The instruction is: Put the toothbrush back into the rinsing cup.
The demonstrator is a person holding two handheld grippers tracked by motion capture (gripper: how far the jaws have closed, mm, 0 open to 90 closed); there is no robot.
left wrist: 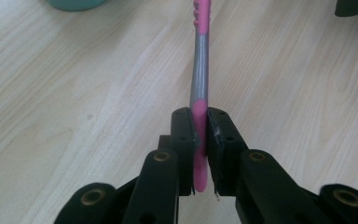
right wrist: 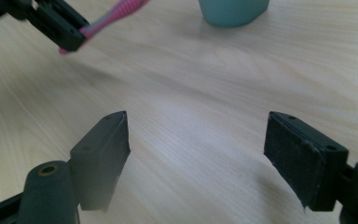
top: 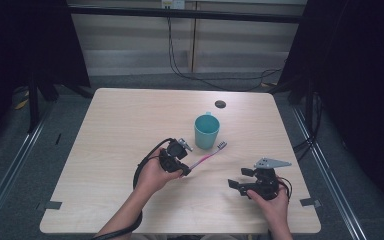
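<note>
Two claws over the pale wood-grain desk (top: 110, 130), one busy. Left claw (top: 182, 169), just left of frame centre in the high view, is clamped tight on the handle end of a slim pink-and-grey plastic toothbrush (top: 207, 157); the left gripper view has both black pads pinching the pink butt (left wrist: 199, 154), shaft running up the frame. Bristle head points up-right, ending just beside the base of the teal plastic cup with a handle (top: 207, 131) at centre; can't tell if the head rests on the desk. Low grip leaves the whole shaft free, likely so the brush can be tipped into the cup. Right claw (top: 241, 178), lower right, gapes wide with nothing between its pads, parked clear of the brush, probably waiting to steady the cup
</note>
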